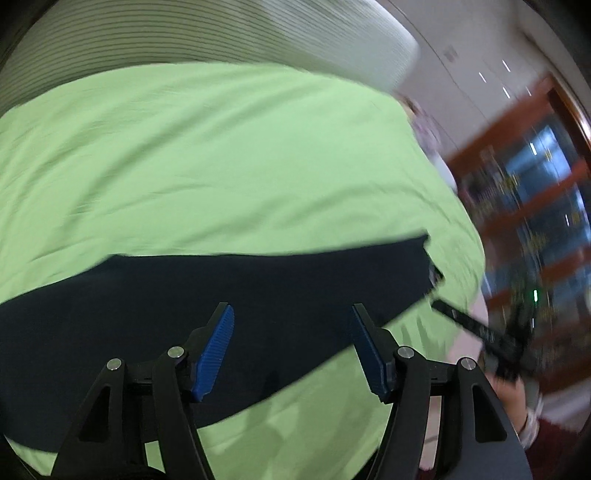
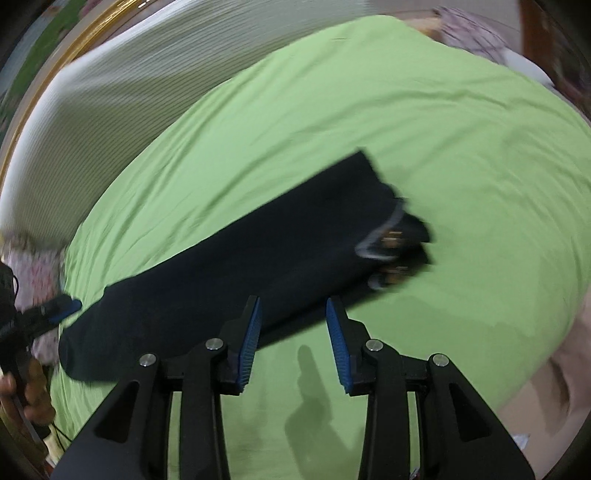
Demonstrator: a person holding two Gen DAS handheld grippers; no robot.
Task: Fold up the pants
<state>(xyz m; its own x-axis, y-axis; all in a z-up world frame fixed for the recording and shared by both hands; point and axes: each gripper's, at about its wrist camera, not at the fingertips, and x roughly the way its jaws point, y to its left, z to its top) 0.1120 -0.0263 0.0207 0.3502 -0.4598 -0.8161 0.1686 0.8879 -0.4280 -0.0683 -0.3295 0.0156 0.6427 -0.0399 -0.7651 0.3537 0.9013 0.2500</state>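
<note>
Dark navy pants (image 1: 221, 295) lie flat in a long strip on a light green bed sheet (image 1: 221, 147). In the right wrist view the pants (image 2: 240, 266) run diagonally, with the waistband and buttons (image 2: 391, 240) at the upper right end. My left gripper (image 1: 291, 314) is open and empty, just above the pants' middle. My right gripper (image 2: 293, 306) is open and empty above the near edge of the pants. The right gripper also shows in the left wrist view (image 1: 476, 332) beyond the pants' right end. The left gripper shows in the right wrist view (image 2: 59, 308) at the pants' lower left end.
The green sheet (image 2: 406, 129) covers a bed. A white ribbed headboard or cushion (image 1: 221, 33) stands behind it. A floral pillow (image 2: 469, 33) lies at the far corner. Wooden shelving with blue panels (image 1: 535, 184) stands to the right of the bed. Both views are motion-blurred.
</note>
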